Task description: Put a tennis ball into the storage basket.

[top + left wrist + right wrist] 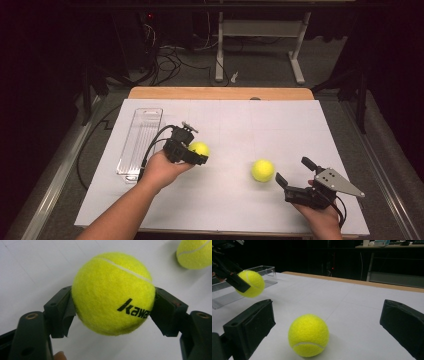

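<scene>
My left gripper [196, 152] is shut on a yellow tennis ball [200, 148], held just above the white table sheet left of centre. Up close, in the left gripper view, that held ball [112, 293] sits between both black pads [61, 311], its black lettering facing the camera. A second tennis ball [262, 170] rests on the sheet right of centre. My right gripper [292, 172] stands open just right of it, jaws wide apart. The right gripper view shows this resting ball [308, 335] lying ahead of the jaws, with the held ball [252, 283] up at the left.
A clear plastic tray [141, 141] lies lengthwise along the sheet's left side, just left of my left hand. The white sheet [280, 125] covers most of the wooden table. Cables and a desk frame [260, 45] stand on the floor beyond the far edge.
</scene>
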`<state>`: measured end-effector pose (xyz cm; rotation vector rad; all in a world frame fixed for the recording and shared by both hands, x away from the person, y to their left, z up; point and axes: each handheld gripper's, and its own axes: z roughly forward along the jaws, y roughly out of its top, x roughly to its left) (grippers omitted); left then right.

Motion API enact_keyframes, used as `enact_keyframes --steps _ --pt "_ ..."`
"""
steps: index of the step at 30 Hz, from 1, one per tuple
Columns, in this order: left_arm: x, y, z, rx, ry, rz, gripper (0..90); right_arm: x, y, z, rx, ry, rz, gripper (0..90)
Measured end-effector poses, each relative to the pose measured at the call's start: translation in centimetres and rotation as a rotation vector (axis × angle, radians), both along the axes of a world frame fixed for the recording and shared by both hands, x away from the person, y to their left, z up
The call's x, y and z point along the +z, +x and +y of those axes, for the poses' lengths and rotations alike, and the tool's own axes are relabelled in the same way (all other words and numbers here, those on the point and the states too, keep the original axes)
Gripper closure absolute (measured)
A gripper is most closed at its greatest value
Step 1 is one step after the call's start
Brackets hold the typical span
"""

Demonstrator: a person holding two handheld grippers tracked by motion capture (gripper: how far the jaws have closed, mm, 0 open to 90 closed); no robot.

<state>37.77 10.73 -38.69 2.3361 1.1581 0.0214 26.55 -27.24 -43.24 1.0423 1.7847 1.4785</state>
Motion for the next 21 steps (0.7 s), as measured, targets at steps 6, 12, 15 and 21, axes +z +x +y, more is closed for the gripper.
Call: enact_keyframes --steps 6,12,15,21 --pt "-0.5 -0.7 0.8 -0.004 0.003 0.020 27.3 0.0 0.0 0.1 0.001 -0.003 0.002 0.1" --pt "-1.0 -1.4 1.5 -0.019 0.017 0.058 27.3 -0.1 0.0 0.2 0.003 -0.007 0.005 0.1" --pt "-1.2 -1.8 1.8 -0.027 0.031 0.076 27.3 -0.1 0.0 0.2 0.002 -0.007 0.006 0.1" --pt "-1.6 -2.5 2.5 -0.043 0.055 0.102 27.3 -0.2 0.0 0.3 0.005 -0.010 0.004 0.1"
